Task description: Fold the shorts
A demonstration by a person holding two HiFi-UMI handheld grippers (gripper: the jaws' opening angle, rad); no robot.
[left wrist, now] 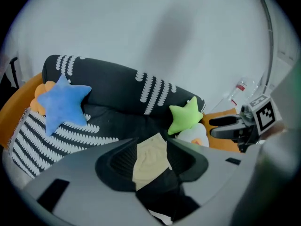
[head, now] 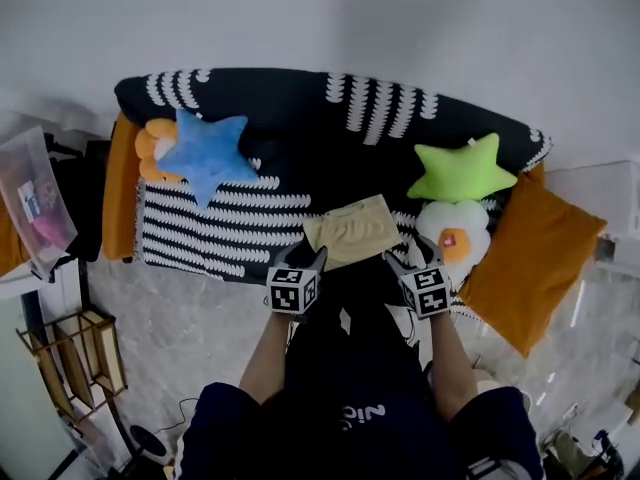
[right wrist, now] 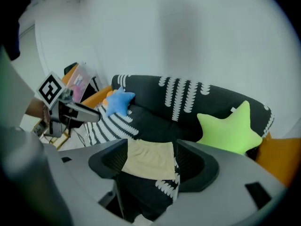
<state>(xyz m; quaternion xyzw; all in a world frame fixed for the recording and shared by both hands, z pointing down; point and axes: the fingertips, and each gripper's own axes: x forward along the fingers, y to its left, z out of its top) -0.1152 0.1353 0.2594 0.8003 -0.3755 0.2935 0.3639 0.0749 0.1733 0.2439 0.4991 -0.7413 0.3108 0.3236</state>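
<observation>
The beige shorts (head: 352, 231) lie folded into a small flat rectangle on the seat of the black-and-white sofa (head: 300, 108). Both grippers hang above the sofa's front edge, on my side of the shorts and clear of them. My left gripper (head: 303, 256) is open at the shorts' left corner, my right gripper (head: 413, 258) open at their right. In the left gripper view the shorts (left wrist: 148, 166) show far below through the gap of the empty left gripper (left wrist: 153, 160). The right gripper view shows the same shorts (right wrist: 148, 159) beyond the empty right gripper (right wrist: 151, 164).
A blue star pillow (head: 205, 153) lies on the sofa's left, a green star pillow (head: 462, 171) and a fried-egg pillow (head: 455, 236) on its right. Orange cushions (head: 535, 258) flank both ends. A wooden rack (head: 75, 358) and a clear plastic bag (head: 35, 203) stand at the left on the floor.
</observation>
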